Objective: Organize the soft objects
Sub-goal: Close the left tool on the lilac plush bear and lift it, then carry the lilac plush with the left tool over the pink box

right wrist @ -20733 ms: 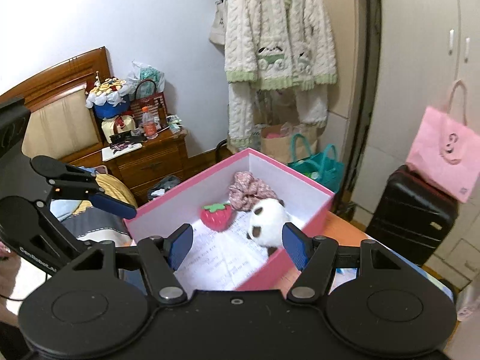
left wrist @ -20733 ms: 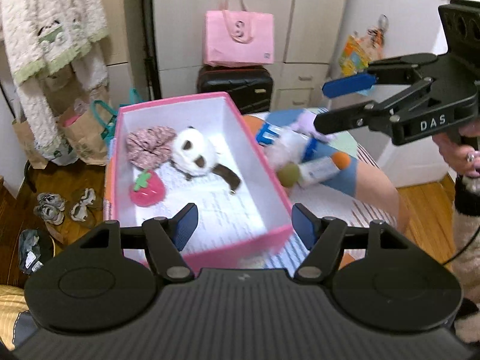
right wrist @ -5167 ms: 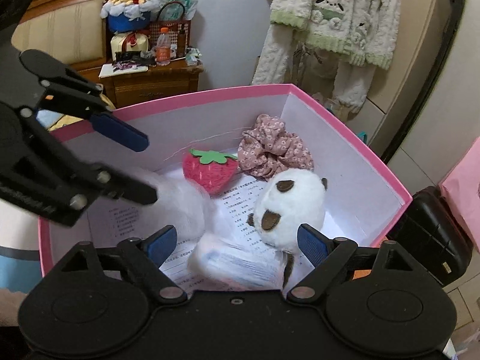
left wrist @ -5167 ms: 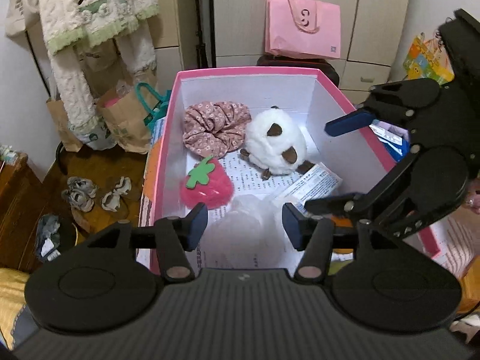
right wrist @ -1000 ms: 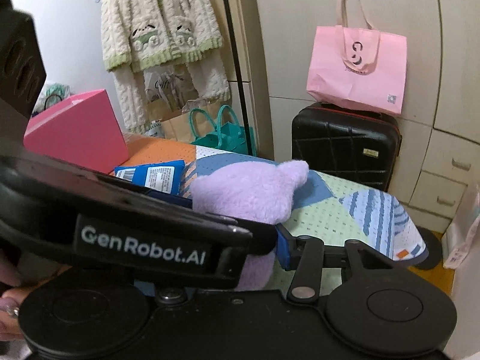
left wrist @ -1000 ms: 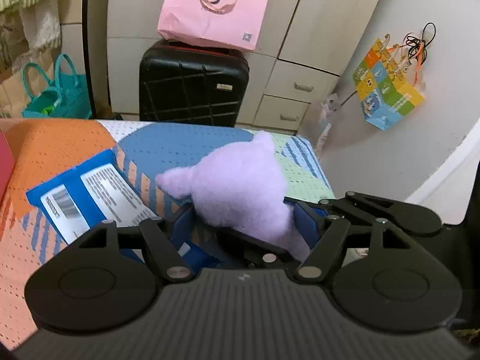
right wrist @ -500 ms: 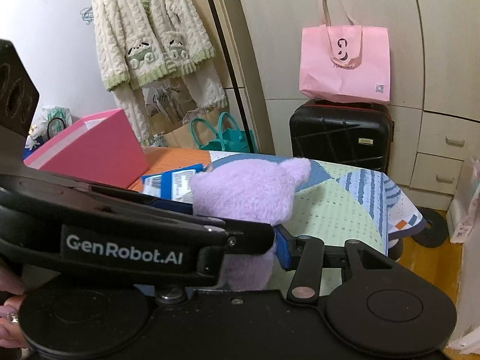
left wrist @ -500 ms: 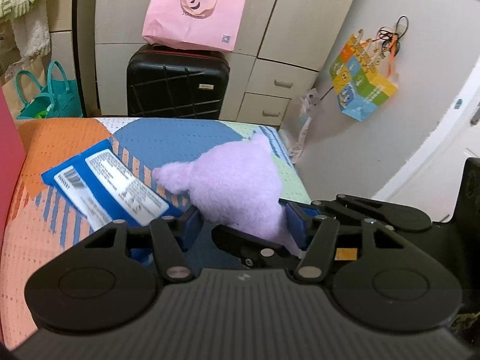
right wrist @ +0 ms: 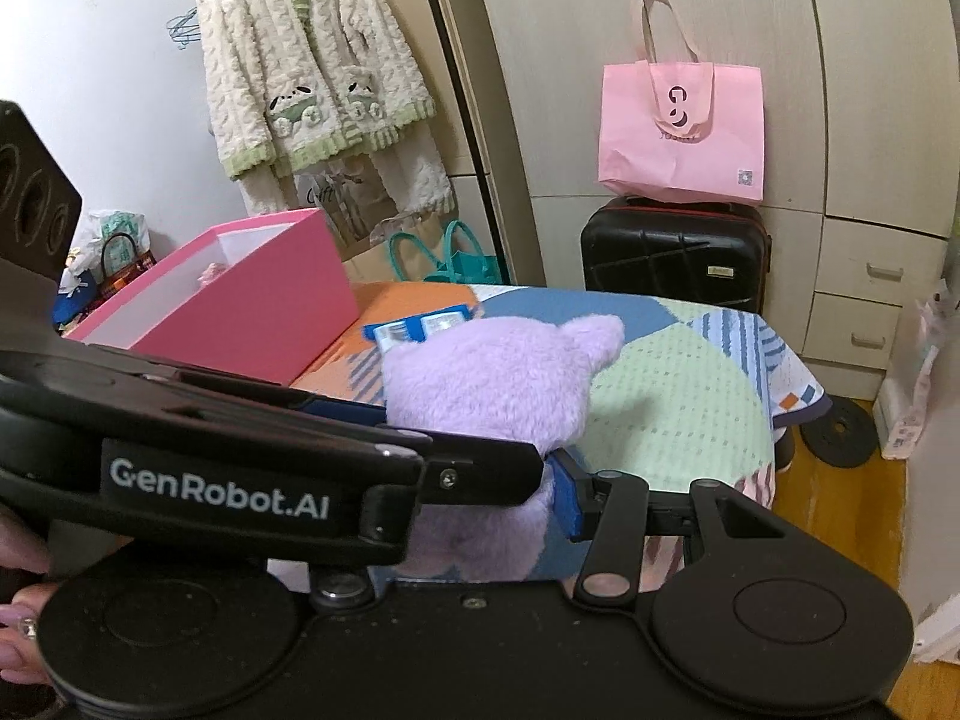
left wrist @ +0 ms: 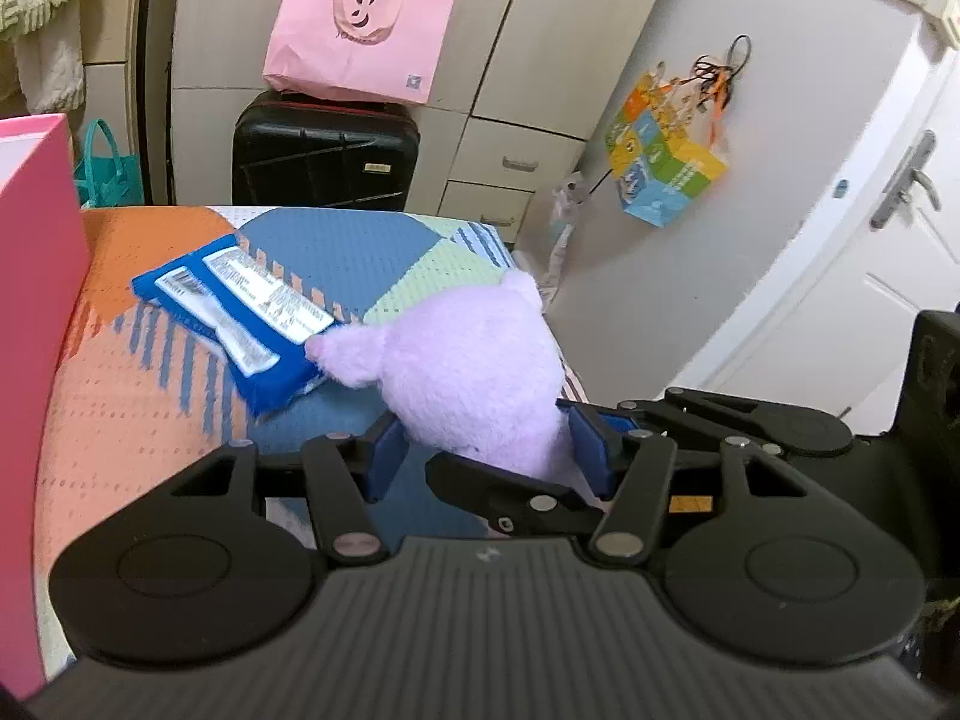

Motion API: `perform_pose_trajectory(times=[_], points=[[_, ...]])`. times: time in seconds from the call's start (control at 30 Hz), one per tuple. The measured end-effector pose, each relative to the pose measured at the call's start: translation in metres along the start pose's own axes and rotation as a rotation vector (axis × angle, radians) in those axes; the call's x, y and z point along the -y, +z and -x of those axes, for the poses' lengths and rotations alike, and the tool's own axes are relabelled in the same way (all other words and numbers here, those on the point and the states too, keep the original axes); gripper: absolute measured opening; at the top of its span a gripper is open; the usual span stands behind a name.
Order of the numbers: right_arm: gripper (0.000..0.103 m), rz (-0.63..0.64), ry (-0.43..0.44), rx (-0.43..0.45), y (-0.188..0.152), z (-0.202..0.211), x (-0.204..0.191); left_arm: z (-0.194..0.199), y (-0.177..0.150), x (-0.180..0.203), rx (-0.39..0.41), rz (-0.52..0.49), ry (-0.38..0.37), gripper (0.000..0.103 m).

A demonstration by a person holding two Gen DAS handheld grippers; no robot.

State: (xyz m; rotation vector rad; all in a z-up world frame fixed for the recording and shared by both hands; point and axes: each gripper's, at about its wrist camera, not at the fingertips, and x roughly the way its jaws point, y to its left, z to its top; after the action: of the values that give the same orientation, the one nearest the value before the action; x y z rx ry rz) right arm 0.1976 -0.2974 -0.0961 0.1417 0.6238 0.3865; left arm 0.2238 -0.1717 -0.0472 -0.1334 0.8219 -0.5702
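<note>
The left gripper (left wrist: 489, 456) is angling downward, its blue pads (left wrist: 387, 455) pressing on both sides of a purple plush toy (left wrist: 474, 372); its jaws have just been closing further on it. The right gripper (right wrist: 480, 480) is coming in from 3 o'clock in the left wrist view, crossing under the left one and clamping the same toy lower down. A person's fingers (right wrist: 18, 618) are showing at 8 o'clock in the right wrist view
</note>
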Motion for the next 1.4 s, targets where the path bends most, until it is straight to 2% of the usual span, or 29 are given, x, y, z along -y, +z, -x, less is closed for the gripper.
perform_pose_trajectory(times=[0.37, 0.43, 0.63, 0.87, 1.13, 1.33, 1.4], points=[[0.055, -0.017, 0.046, -0.019, -0.023, 0.038, -0.051, 0.067, -0.042, -0.012, 0.006, 0.016, -0.059, 0.054], [0.056, -0.019, 0.058, -0.023, -0.027, 0.042, -0.061, 0.082, -0.049, -0.015, 0.026, 0.02, -0.069, 0.05], [0.056, -0.033, 0.103, -0.016, -0.037, 0.063, -0.09, 0.124, -0.067, -0.025, 0.063, 0.028, -0.11, 0.048], [0.056, 0.01, 0.162, -0.035, -0.039, 0.084, -0.127, 0.179, -0.085, -0.028, 0.103, -0.026, -0.112, 0.047], [0.056, 0.09, 0.219, -0.032, -0.023, 0.095, -0.18, 0.234, -0.082, -0.051, 0.154, -0.026, -0.083, 0.047], [0.056, 0.126, 0.282, -0.017, 0.001, 0.081, -0.207, 0.256, -0.07, -0.079, 0.212, 0.022, -0.055, 0.047], [0.056, 0.131, 0.33, -0.005, 0.01, 0.073, -0.214, 0.258, -0.065, -0.091, 0.222, 0.039, -0.06, 0.047]])
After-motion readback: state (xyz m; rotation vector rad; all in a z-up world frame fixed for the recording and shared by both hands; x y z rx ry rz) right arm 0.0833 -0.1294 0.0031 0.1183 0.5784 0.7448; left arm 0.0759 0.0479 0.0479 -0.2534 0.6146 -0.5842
